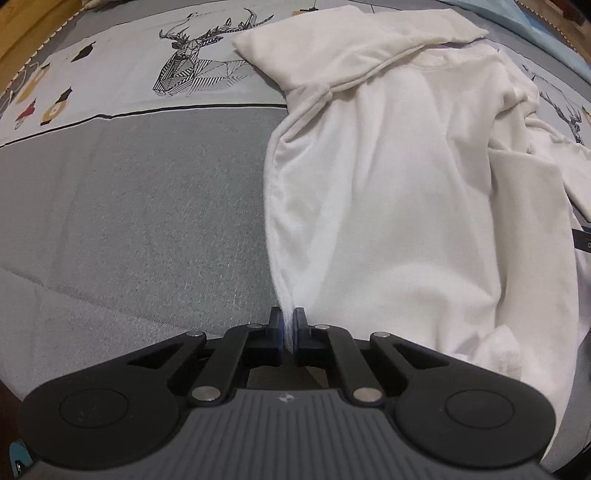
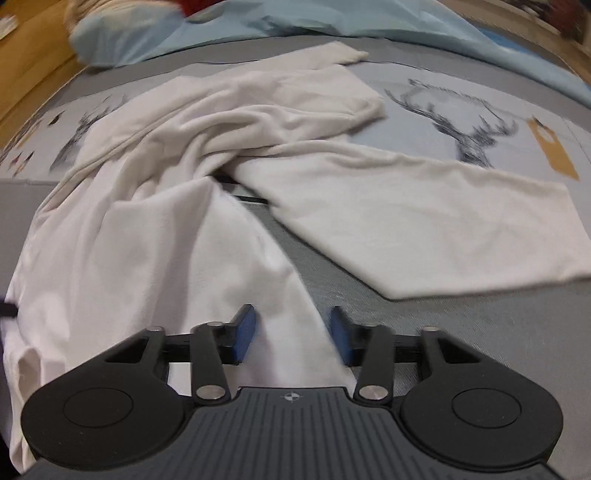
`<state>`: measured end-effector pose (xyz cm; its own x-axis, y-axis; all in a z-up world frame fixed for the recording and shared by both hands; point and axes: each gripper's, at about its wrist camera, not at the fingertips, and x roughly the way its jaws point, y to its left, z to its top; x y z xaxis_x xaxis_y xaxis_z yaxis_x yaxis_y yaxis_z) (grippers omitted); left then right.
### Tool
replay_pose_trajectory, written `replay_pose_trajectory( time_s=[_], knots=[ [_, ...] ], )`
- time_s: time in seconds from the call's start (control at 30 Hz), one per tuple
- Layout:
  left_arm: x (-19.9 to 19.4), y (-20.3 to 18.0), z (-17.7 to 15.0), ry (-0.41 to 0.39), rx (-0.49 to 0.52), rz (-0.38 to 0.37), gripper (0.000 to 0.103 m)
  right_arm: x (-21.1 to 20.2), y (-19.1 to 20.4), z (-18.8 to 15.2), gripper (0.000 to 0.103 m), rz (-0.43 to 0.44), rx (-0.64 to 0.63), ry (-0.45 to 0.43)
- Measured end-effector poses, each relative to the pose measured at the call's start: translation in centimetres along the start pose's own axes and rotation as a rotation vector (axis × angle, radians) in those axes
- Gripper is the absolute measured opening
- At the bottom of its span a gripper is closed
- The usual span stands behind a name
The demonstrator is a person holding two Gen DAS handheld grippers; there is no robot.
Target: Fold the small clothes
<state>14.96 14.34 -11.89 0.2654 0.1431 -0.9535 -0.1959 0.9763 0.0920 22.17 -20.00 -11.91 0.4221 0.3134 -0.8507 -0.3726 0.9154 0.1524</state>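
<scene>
The left gripper (image 1: 289,325) is clamped nearly closed on the near left edge of the white long-sleeved shirt (image 1: 388,192), with a thin bunch of fabric pinched between its blue pads (image 1: 283,328). From that pinch the shirt's side edge runs straight away from the camera to a folded sleeve (image 1: 332,48) lying across the top.

In the right wrist view, the right gripper (image 2: 293,332) stands with its pads (image 2: 246,332) clearly apart, straddling a tapering strip of the same shirt (image 2: 155,236). The cloth lies between the pads, but they are not pressing on it, and this view is blurred. So the frames show this gripper open around the fabric, not gripping it.

The shirt lies on a grey bedspread (image 1: 140,229) printed with a line-drawn deer (image 1: 199,55). Its body is rumpled near the middle, and one long sleeve (image 2: 424,221) stretches flat to the right, with its far cuff edge close to the frame's side.

Left of the shirt, the grey bedspread is bare, giving open room on that side. Right of the right gripper there is also bare grey cloth beneath the spread sleeve. A light blue quilt (image 2: 295,18) is heaped along the far edge of the bed, and a wooden floor (image 2: 33,66) shows at the upper left.
</scene>
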Motion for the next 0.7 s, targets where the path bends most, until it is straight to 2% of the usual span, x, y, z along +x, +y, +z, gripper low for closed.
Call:
replay_pose_trajectory(
  time_s=[0.1, 0.23, 0.33, 0.5, 0.57, 0.63, 0.67, 0.7],
  knots=[
    [0.1, -0.2, 0.1, -0.014, 0.004, -0.012, 0.005, -1.5, -1.2, -0.3, 0.002, -0.012, 0.0, 0.004],
    [-0.5, -1.3, 0.4, -0.053, 0.027, -0.043, 0.005, -4.7, -4.3, -2.4, 0.002, -0.063, -0.003, 0.03],
    [-1.2, -2.8, 0.3, -0.085, 0.063, -0.067, 0.004, -7.3, -7.4, -5.4, 0.002, -0.076, 0.008, 0.081],
    [-2.0, -5.2, -0.3, -0.125, 0.145, -0.109, 0.004, -10.7, -9.9, -11.5, 0.002, -0.017, -0.053, 0.191],
    [-2.2, -6.2, -0.7, -0.135, 0.195, -0.099, 0.004, -11.2, -10.6, -13.2, 0.002, 0.011, -0.038, 0.243],
    [-1.8, -6.7, -1.1, -0.12, 0.225, -0.057, 0.004, -11.8, -10.8, -14.2, 0.002, 0.07, -0.023, 0.277],
    [-1.5, -6.7, -1.2, -0.101, 0.225, -0.029, 0.004, -12.2, -10.9, -14.1, 0.003, 0.092, -0.013, 0.267],
    [-1.1, -6.5, -1.3, -0.075, 0.214, -0.002, 0.004, -12.7, -11.2, -13.5, 0.003, 0.083, 0.008, 0.216]
  ],
)
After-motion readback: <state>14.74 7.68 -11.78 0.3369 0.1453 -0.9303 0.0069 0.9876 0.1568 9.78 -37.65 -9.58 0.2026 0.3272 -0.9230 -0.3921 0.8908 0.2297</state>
